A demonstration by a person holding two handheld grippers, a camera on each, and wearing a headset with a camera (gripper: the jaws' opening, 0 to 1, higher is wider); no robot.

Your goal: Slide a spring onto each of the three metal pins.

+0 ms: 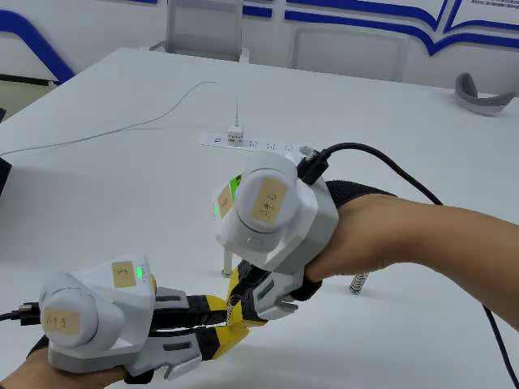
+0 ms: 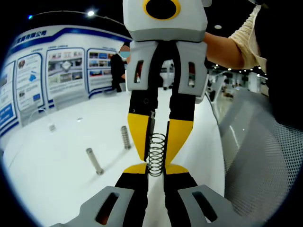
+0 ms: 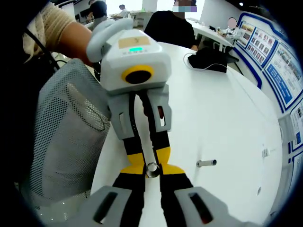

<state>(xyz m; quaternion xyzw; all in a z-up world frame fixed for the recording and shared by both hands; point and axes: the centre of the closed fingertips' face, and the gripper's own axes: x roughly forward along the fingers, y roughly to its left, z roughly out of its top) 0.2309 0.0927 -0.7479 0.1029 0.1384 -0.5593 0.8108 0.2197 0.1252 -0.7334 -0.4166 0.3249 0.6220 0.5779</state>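
Over the white desk [image 1: 122, 203] the left tool [image 2: 156, 171] and right tool [image 3: 152, 170] meet tip to tip, both clamped on one spring [image 2: 157, 151]. Beyond them on the desk stand a bare metal pin [image 2: 94, 161] and a spring-wrapped pin [image 2: 125, 137].

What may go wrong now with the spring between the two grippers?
The spring sits where the left gripper and right gripper meet tip to tip; if one lets go early, it may drop or fly off. A pin stands close to a second pin, so a descending gripper might knock one. A loose spring by the right forearm may be swept away.
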